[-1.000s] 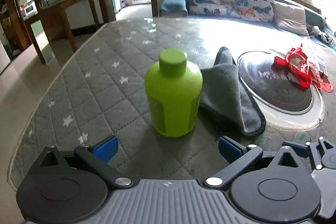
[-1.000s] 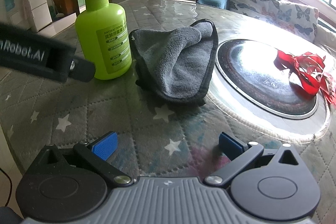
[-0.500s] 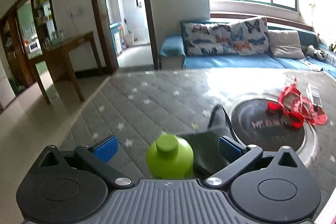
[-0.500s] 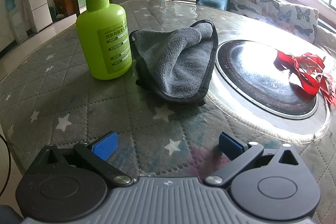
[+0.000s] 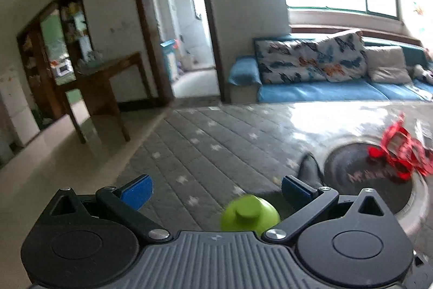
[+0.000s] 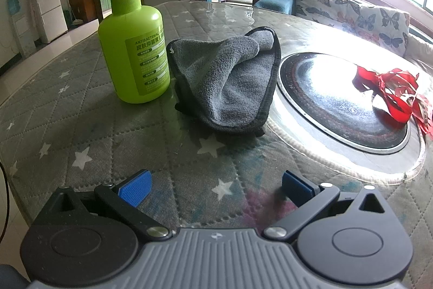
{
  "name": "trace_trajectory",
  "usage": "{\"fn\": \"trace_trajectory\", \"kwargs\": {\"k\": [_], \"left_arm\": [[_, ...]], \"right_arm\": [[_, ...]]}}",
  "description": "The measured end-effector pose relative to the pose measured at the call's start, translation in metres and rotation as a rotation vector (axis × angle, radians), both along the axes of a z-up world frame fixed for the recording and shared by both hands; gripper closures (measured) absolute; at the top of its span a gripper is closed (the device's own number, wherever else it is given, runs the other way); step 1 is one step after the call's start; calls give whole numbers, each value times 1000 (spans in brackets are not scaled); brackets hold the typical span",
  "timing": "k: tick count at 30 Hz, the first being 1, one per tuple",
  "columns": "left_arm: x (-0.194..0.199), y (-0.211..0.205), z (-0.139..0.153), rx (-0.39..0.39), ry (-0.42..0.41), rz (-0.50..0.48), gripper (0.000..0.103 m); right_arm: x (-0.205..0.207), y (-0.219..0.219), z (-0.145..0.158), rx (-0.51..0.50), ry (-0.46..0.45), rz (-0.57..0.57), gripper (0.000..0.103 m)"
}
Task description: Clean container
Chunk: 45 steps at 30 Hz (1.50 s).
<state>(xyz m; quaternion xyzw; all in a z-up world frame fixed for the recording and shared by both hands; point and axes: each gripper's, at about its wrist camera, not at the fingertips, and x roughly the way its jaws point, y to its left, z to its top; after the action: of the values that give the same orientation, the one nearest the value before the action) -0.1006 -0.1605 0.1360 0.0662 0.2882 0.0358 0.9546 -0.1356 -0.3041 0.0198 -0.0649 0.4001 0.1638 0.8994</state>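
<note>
The right claw (image 6: 216,187) hangs wide open and empty over the worktop (image 6: 81,126). Farther on, the green bottle (image 6: 134,48) stands upright, touching the grey cloth (image 6: 230,77). The left claw (image 5: 216,190), also open and empty, is above the bottle.

Left tongs (image 5: 215,191) raised, spread wide, right tongs (image 6: 216,187) spread low

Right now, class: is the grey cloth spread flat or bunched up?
Bunched up. The grey cloth lies in folds, humped, beside the green bottle on the table.
</note>
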Motion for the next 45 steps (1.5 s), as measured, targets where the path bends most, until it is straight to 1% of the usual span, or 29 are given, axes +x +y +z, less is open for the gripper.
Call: {"fn": "trace_trajectory", "kwargs": {"k": [2, 6, 12, 16, 19, 23, 26, 29, 32, 35, 39, 41, 45], "left_arm": [[-3, -3, -4, -18, 39, -40, 0], [-12, -10, -15, -11, 97, -81, 0], [-17, -12, -44, -12, 232, -98, 0], [-23, -5, -59, -17, 324, -101, 0], [-30, 1, -68, 3, 381, -112, 0], [-45, 16, -75, 56, 445, -115, 0], [-60, 29, -75, 111, 465, -105, 0], [-75, 41, -76, 181, 467, -68, 0], [-82, 55, -77, 212, 474, -2, 0], [-85, 72, -78, 201, 487, 76, 0], [-87, 94, -79, 208, 487, 183, 0], [-87, 105, -79, 194, 490, 231, 0], [-86, 117, -77, 184, 493, 282, 0]], "right_arm": [[0, -1, 1, 2, 4, 4, 0], [0, -6, 1, -2, 15, 0, 0], [-3, -19, 4, -15, 40, -25, 0], [-6, -23, 6, -27, 66, -26, 0], [-10, -25, 7, -37, 89, -17, 0], [-13, -27, 9, -49, 118, 1, 0], [-14, -29, 9, -53, 131, 12, 0], [-15, -30, 9, -55, 133, 19, 0], [-14, -30, 9, -58, 138, 24, 0], [-12, -31, 8, -60, 140, 31, 0], [-12, -31, 8, -60, 138, 35, 0], [-12, -32, 7, -60, 136, 37, 0], [-12, -32, 7, -59, 134, 39, 0]]}}
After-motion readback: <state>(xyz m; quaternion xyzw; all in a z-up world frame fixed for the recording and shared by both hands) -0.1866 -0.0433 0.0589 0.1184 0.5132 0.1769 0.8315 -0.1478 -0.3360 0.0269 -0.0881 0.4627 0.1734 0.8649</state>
